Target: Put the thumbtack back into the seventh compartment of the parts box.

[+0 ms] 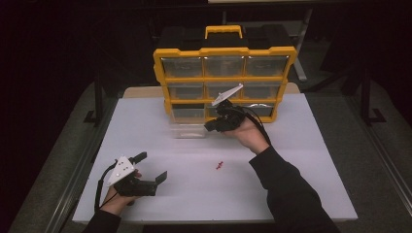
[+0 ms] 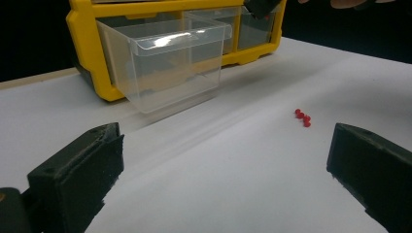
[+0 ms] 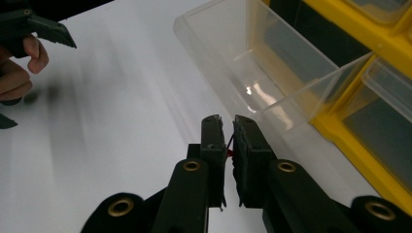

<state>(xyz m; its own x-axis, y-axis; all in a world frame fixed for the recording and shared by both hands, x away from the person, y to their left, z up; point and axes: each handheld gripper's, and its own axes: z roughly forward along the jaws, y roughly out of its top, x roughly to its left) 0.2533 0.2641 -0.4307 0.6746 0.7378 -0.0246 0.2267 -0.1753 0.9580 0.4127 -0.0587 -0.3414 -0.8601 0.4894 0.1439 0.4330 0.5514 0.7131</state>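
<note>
A yellow organizer (image 1: 224, 51) with clear drawers stands at the back of the white table. Its bottom-left clear drawer (image 1: 187, 130) (image 2: 165, 68) (image 3: 252, 63) is pulled out onto the table. My right gripper (image 1: 209, 127) (image 3: 228, 121) hovers just right of that drawer's open end, shut on a small red piece (image 3: 229, 153) pinched between its jaws. A few small red beads (image 1: 219, 165) (image 2: 302, 117) lie together on the table's middle. My left gripper (image 1: 151, 167) (image 2: 226, 133) rests near the front left, open and holding nothing, pointing toward the drawer.
The white table top (image 1: 301, 145) ends at a front edge close to the person's arms. Dark floor and metal frame legs surround it. The organizer's yellow frame (image 3: 359, 131) lies close to the right of my right gripper.
</note>
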